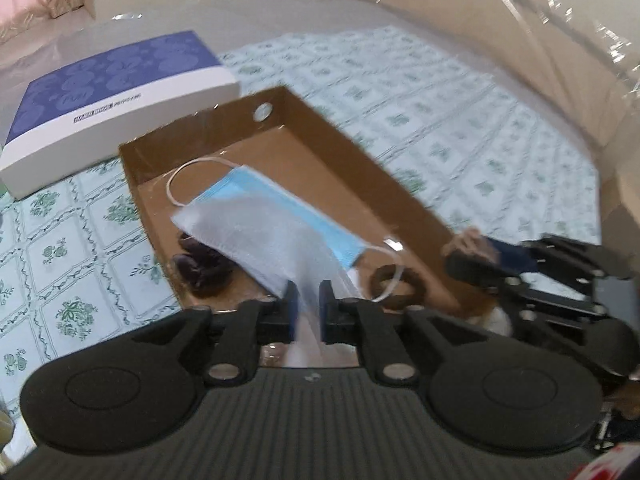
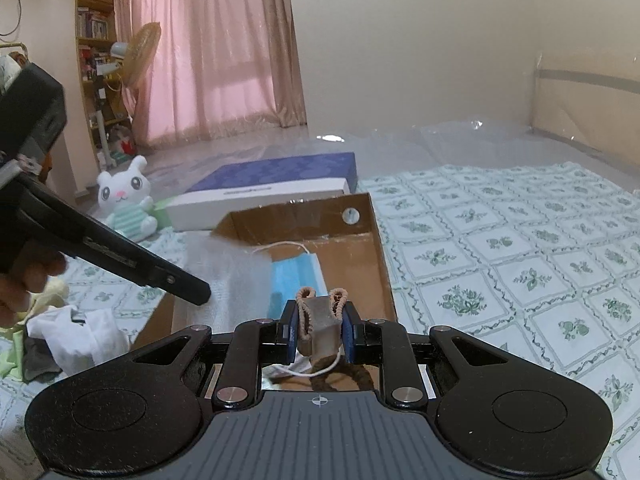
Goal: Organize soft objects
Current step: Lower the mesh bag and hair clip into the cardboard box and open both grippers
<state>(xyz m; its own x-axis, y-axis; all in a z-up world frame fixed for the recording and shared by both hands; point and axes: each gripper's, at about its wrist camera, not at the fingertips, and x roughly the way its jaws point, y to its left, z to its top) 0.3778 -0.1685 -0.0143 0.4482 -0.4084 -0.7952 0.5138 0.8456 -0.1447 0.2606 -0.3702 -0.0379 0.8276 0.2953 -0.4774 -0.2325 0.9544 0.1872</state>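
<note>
My left gripper is parted around a thin clear sheet, with the blue mask just ahead in the cardboard box, lying slantwise. My right gripper pinches a brown scrunchie over the box's near end.

Left wrist view sits close above the cardboard box, angled steeply down into it. Right wrist view looks shallower, across the same cardboard box toward the curtain. Both share the box and the blue-white carton behind it.
</note>
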